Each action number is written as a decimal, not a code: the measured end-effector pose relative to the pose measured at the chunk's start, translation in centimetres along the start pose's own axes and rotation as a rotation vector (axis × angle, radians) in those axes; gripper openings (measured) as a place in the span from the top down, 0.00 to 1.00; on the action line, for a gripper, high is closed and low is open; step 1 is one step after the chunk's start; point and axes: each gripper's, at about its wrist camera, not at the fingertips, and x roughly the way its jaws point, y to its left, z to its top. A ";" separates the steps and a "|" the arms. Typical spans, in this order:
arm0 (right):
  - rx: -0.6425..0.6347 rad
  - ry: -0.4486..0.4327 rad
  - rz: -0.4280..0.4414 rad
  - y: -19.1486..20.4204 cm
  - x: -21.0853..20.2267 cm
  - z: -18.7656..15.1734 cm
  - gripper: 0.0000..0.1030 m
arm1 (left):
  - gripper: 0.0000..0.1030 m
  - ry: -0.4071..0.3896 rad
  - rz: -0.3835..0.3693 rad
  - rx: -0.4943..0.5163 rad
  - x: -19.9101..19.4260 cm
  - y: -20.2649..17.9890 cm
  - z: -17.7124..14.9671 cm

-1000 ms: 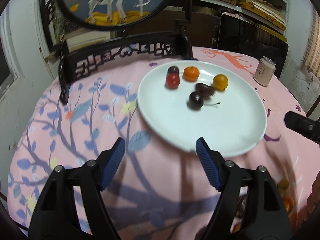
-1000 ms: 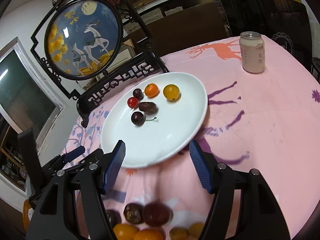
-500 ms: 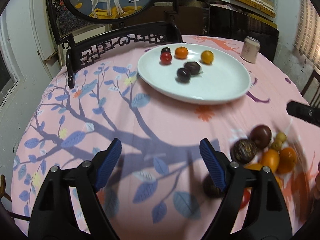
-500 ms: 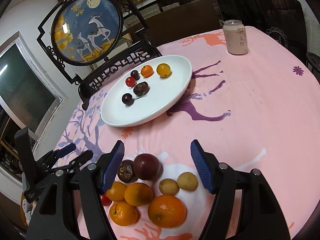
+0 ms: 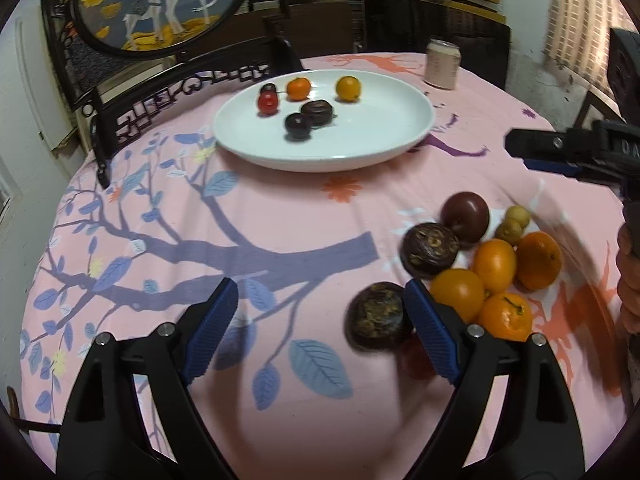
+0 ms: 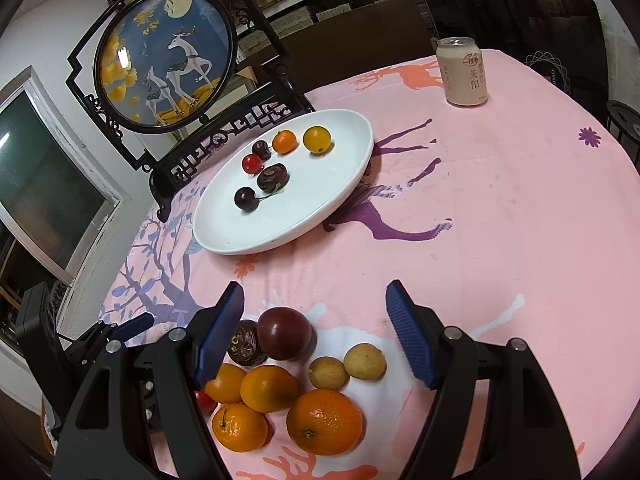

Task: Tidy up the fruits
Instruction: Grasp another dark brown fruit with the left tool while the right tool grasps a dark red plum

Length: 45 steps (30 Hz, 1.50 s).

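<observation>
Fruit sits in a pile on the pink cloth, near you, and a few pieces already lie on the white plate. Your left gripper and right gripper have just been opening wider and grasp nothing. The dark plum looks smooth, round and soft, so I think it could roll or bruise. Take it gently across its fat middle.

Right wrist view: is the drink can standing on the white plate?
No. The drink can stands upright on the pink tablecloth, well apart from the white plate.
</observation>
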 end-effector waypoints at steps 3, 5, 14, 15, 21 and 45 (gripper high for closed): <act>0.002 0.001 -0.002 0.0 0.0 0.0 0.28 | 0.13 0.016 0.003 0.043 0.5 -0.9 -0.3; 0.002 0.000 -0.002 0.0 0.0 0.0 0.28 | 0.07 0.005 0.043 0.070 0.5 -1.3 -0.4; 0.001 -0.007 0.001 0.1 -0.3 0.1 0.28 | 0.06 0.015 0.216 -0.043 1.2 3.2 0.3; -0.001 -0.008 0.003 0.1 -0.3 0.0 0.28 | 0.06 0.010 0.217 -0.032 1.1 3.0 0.3; -0.018 0.021 0.029 0.6 0.3 -0.3 0.28 | 0.06 0.011 0.202 0.009 1.5 1.8 0.2; -0.143 0.186 0.042 2.8 5.2 -1.8 0.51 | 0.60 0.056 0.071 -0.036 1.9 2.0 0.1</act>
